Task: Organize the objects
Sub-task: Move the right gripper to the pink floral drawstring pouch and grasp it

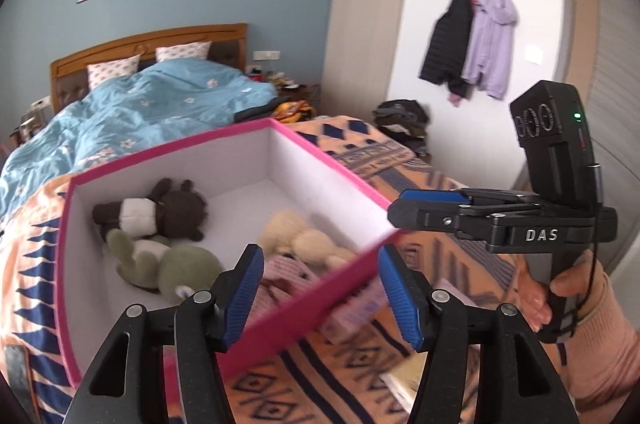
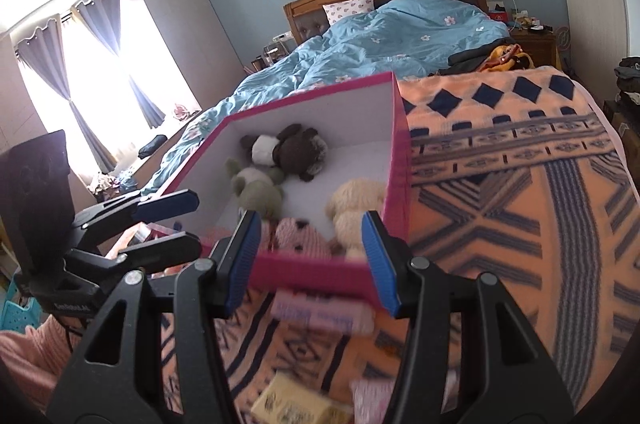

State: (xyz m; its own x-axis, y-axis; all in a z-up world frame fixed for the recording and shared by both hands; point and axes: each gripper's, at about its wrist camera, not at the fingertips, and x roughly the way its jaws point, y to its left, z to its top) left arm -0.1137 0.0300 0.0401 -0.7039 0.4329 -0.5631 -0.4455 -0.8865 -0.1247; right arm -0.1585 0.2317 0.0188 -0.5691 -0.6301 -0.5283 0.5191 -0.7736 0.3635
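box (image 1: pixel 224 160) on blanket (image 1: pixel 420 160) | four plush toys (image 1: pixel 160 212) in box | duvet (image 1: pixel 160 96) behind box | booklet (image 2: pixel 320 316) before box

Both wrist views look down along their fingers, close over the pink box (image 1: pixel 224 160) on the bed (image 1: pixel 420 164). Left view faces it from the left, right from the right. Both share the box (image 2: pixel 396 152), headboard wall and each other's gripper.

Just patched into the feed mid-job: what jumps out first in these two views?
The pink box on the orange patterned blanket dominates, open-topped, with a brown plush, a green plush and a cream plush inside. The left gripper stands open over the box's near wall, and the right gripper is open too.
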